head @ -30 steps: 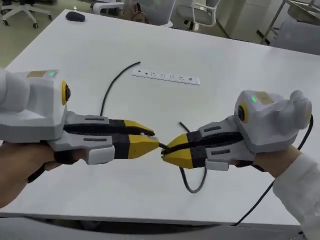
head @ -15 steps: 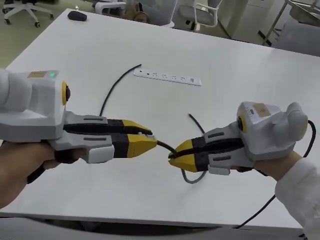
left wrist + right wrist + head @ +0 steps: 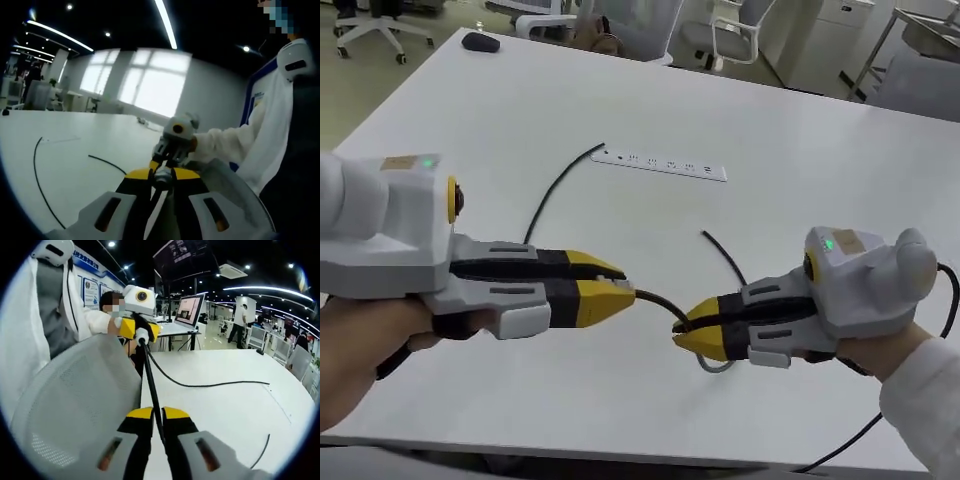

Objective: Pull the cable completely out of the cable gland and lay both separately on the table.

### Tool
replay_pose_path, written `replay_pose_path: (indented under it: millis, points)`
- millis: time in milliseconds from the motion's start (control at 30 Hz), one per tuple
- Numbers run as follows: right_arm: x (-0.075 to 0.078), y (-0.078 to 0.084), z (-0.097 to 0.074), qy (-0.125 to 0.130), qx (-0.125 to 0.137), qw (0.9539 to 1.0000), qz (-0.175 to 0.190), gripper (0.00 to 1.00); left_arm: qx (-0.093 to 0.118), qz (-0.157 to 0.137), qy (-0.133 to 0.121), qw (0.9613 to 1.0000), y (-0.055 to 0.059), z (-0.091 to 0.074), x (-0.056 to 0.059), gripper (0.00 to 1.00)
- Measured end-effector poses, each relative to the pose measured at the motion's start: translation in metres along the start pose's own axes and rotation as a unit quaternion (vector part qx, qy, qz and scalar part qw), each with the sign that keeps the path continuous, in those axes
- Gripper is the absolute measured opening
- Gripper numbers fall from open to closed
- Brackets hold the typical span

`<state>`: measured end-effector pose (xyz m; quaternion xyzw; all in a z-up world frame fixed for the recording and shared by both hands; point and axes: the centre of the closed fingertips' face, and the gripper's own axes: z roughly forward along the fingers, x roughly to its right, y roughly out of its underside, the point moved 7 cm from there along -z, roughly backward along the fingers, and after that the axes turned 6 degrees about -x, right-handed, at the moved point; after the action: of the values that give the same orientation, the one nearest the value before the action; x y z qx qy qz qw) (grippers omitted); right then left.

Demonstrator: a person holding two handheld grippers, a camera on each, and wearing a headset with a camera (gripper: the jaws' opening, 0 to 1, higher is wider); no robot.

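The left hand-held gripper is clamped on the cable gland, and the right hand-held gripper is clamped on the cable, both above the tabletop. The taut span runs from 10 to 4 o'clock between them. A second ago the tips nearly touched; now bare cable separates them.

Head view: high over the near edge of the desk, facing forward and down. The left tool enters from 8 o'clock and the right tool from 4 o'clock, both close.
Left gripper view: low over the desk, along its own jaws, with the right tool near at 12 o'clock.
Right gripper view: opposite heading, with the left tool at 11 o'clock.
All three share the cable stretch between the tools. Both gripper views share the cable gland.
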<state>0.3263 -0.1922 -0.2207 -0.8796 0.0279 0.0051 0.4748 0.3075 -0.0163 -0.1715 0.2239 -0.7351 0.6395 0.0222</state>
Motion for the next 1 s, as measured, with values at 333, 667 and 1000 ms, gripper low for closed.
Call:
replay_pose_path:
  millis: [333,667,1000]
  points:
    - [-0.012,-0.052,-0.018,-0.013,0.100,0.9947,-0.021,0.26,-0.005,0.008,-0.002,1.0000,0.001,0.002,0.000,0.17]
    - [-0.018,-0.065,-0.001,-0.038,0.088,0.9946,-0.040,0.19,-0.005,0.018,-0.002,0.9998,0.002,0.002,0.001,0.17]
    - [-0.016,-0.062,0.004,-0.036,0.069,0.9953,-0.057,0.04,0.001,0.027,-0.002,0.9996,0.000,0.002,0.004,0.17]
